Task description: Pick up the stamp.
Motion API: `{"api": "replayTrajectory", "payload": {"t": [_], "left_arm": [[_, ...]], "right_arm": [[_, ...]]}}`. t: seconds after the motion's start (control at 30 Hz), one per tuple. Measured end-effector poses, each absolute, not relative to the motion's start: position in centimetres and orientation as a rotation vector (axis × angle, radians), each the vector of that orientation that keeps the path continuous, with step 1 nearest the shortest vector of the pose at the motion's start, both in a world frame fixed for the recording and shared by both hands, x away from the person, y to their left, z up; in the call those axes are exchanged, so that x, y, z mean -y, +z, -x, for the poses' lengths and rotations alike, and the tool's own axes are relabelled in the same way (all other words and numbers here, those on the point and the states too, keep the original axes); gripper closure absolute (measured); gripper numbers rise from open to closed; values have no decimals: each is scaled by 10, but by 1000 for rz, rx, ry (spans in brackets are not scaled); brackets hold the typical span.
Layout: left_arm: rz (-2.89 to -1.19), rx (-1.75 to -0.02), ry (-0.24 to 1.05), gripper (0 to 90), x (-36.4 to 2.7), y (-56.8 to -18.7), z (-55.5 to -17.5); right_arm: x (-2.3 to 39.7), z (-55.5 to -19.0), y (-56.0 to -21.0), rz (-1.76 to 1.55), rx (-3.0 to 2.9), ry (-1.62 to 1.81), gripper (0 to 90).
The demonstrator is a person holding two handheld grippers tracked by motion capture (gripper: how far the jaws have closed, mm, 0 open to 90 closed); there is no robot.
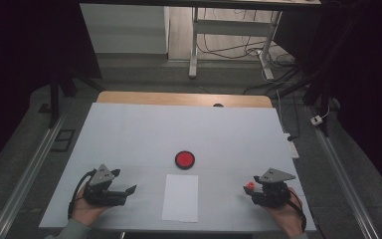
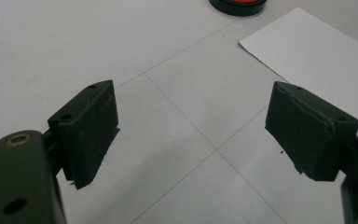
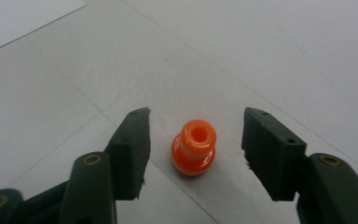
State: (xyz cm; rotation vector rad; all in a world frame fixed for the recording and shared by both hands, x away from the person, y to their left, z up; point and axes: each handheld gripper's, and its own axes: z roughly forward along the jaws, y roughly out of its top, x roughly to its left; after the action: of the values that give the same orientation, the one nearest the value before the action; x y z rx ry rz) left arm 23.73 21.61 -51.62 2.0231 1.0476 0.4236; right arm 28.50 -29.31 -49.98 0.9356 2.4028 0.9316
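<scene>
- Stage: early, by my read. The right tongs (image 3: 196, 154) are set to pick up a small orange peg (image 3: 194, 147), but no grip yet; the peg stands on the table (image 1: 129, 129), not lifted.
- Left to do, as I judge it: close on the peg, lift it, carry it somewhere. Where it should go can't be told from the scene.
- Right tongs: part open, w/ one jaw on each side of the peg. A clear gap shows betw. each pad and the peg, so nothing is touching it.
- Peg: upright, hole facing up, about centred betw. the jaws in the right gripper view. From the high view it sits near the table's front right corner, just ahead of the right tongs' tips.
- Left tongs (image 2: 191, 133): wide open, holding nothing, bare table betw. the jaws. They rest near the table's front left corner, well apart from the peg.
- Other things: a white sheet (image 1: 180, 197) lies at the middle of the front edge, betw. the two hands. A red disc (image 1: 184, 159) w/ a black rim sits just beyond the sheet, toward the table's centre. Both are well apart from the peg.
</scene>
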Motion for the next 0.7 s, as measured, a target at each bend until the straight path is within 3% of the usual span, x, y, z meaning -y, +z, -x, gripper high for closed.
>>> {"api": "replayTrajectory", "payload": {"t": [0.33, 0.53, 0.7], "left_arm": [[-2022, -1048, 423, 174, -217, -516, -237], [-2023, -1047, 424, 173, -217, -516, -237], [-2021, -1049, 424, 174, -218, -516, -237]], "right_arm": [[295, -286, -502, -956, -2393, 932, 582], [295, -286, -504, -957, -2412, 943, 713], [295, -285, -504, -953, -2413, 943, 721]]}}
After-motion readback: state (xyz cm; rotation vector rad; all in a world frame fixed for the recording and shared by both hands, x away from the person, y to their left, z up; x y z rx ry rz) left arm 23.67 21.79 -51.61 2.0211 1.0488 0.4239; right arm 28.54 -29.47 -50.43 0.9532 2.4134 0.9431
